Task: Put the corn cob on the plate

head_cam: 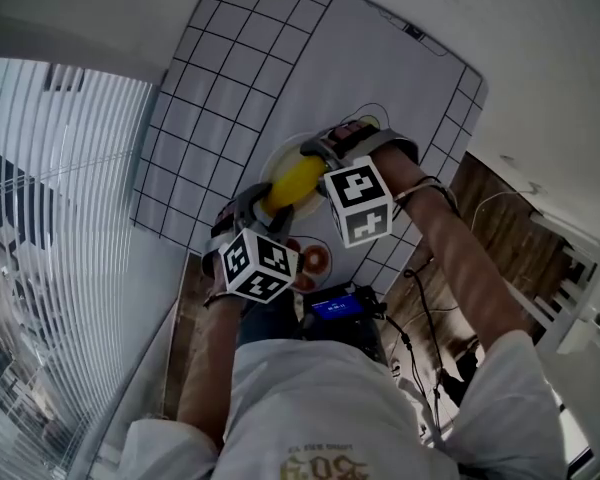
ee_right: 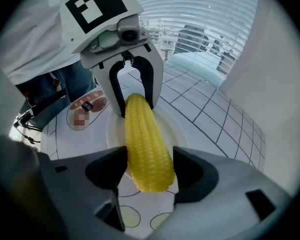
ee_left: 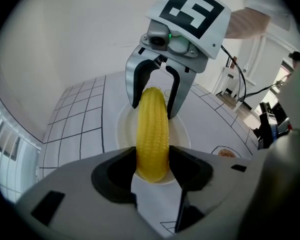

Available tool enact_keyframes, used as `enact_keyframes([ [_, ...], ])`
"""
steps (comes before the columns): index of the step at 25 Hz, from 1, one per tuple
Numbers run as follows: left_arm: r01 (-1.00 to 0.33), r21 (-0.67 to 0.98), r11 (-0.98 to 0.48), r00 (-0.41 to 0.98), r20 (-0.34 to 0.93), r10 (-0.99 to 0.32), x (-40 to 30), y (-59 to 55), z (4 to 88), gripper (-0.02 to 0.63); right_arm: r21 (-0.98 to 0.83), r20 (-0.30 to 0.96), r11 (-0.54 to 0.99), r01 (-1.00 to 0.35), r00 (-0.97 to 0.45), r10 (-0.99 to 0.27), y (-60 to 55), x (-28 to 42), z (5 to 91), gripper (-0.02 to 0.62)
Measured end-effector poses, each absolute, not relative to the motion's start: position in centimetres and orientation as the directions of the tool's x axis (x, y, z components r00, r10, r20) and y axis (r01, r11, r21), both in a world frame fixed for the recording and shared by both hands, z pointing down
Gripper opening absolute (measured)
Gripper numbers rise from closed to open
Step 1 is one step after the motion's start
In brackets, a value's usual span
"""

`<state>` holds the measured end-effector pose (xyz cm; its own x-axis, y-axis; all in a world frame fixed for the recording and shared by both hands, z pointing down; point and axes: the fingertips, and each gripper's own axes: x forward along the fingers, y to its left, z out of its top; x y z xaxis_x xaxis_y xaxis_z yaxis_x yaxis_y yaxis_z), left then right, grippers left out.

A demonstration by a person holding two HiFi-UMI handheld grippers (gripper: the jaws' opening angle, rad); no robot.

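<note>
Over the white, black-gridded counter (head_cam: 280, 58) and directly above its round white plate (ee_left: 121, 129), the left tongs (ee_left: 151, 160) and right tongs (ee_right: 150, 170) are each clamped on one end of the yellow corn cob (head_cam: 295, 180), carrying it between them in what looks like the final lowering step. The next move likely calls for setting the cob level onto the plate, then parting both pairs together so it does not roll. Nothing blocks the plate; a small blue-lit device (head_cam: 337, 306) and round printed food pictures (head_cam: 315, 258) lie by the counter's near edge, apart from it.
</note>
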<state>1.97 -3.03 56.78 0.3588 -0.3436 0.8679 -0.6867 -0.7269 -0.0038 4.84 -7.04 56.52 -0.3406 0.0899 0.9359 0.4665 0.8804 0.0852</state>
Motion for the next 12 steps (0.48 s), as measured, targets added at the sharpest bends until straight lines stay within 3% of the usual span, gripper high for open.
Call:
enact_keyframes([
  [12,-0.682,-0.021,-0.731,0.351,0.867,-0.352,1.5,-2.0,56.2,0.235,0.051,0.938,0.950,0.308,-0.341,0.060,-8.0,8.1,54.8,0.301],
])
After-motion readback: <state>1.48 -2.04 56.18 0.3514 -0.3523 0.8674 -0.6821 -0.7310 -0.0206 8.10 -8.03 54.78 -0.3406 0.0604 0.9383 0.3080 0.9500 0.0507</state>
